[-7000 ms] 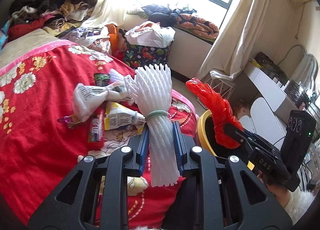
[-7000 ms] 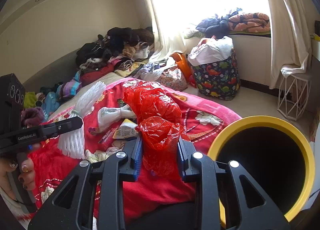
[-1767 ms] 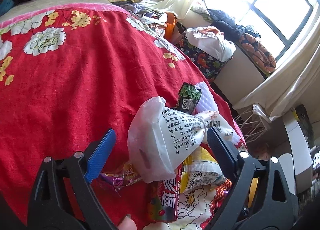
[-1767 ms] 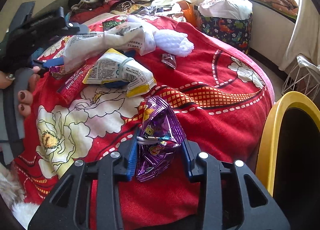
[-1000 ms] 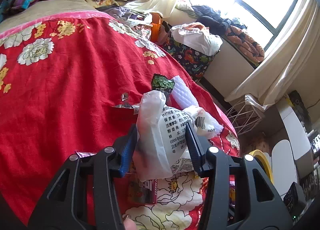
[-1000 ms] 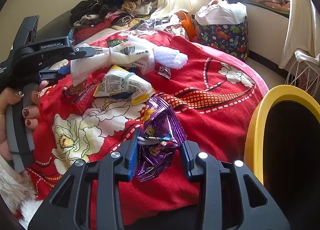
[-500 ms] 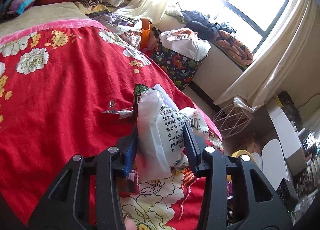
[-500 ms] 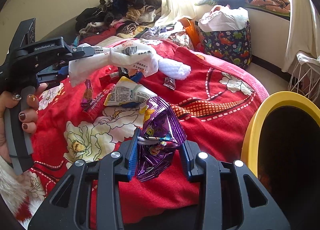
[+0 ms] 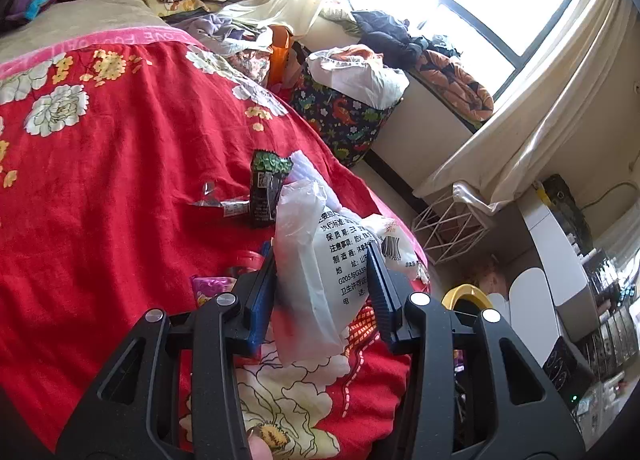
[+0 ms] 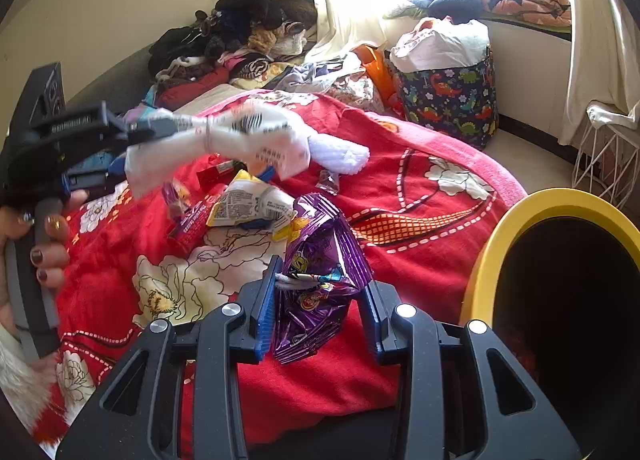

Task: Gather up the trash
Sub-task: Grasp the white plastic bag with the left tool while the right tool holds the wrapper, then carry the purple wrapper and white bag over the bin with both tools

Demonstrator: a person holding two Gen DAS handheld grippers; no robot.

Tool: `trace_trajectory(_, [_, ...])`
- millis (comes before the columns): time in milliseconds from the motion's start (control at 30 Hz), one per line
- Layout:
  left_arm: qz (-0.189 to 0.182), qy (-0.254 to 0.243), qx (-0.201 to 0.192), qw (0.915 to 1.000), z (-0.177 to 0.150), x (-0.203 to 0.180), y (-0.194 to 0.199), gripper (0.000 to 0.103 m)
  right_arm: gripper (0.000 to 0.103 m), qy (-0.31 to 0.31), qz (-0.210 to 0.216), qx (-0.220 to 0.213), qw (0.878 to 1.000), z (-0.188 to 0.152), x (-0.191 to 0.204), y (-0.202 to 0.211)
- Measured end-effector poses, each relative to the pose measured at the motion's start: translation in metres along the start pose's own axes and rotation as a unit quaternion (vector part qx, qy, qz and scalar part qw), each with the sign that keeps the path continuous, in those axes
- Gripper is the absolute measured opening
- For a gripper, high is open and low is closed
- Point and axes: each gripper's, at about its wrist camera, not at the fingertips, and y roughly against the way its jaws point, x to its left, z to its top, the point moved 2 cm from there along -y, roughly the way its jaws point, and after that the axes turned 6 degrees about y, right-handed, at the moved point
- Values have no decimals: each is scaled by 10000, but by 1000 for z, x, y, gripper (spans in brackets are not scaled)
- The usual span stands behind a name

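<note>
1. A red bedspread with white flowers (image 10: pixel 400 272) covers the bed, and loose trash lies on it: a crumpled yellow-and-white snack packet (image 10: pixel 248 206), a long red wrapper (image 10: pixel 192 220), a dark packet with a green top (image 9: pixel 266 188) and a small clear wrapper (image 10: pixel 329 180).
2. The left gripper (image 9: pixel 322 292) has its fingers closed on a white plastic bag with black print (image 9: pixel 320 272), lifted clear of the bedspread. Its jaws have just been closing, with the bag between them.
3. In the right wrist view that bag runs long and roughly level, its free end pointing right toward a white foam net sleeve (image 10: pixel 340 154) behind it.
4. The right gripper (image 10: pixel 320 308) clamps a crinkled purple foil snack bag (image 10: pixel 320 280), which stands upright, long axis along the fingers.
5. A yellow-rimmed bin with a dark inside (image 10: pixel 516 208) stands just right of the purple bag, beside the bed.
6. A dinosaur-print basket (image 10: pixel 448 100) sits by the window wall, well apart.
</note>
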Motion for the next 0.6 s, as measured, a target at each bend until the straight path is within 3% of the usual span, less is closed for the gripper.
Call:
trace_trajectory(367, [-23,-767,577,9954,-45,-27,-17,35,34,-368,-220,-244,9988,5,-31,24])
trace_trajectory(600, [-102,-943,1144,9889,-81,-37,-35,35,34,-578,-324,-366,9971,6,-49,34])
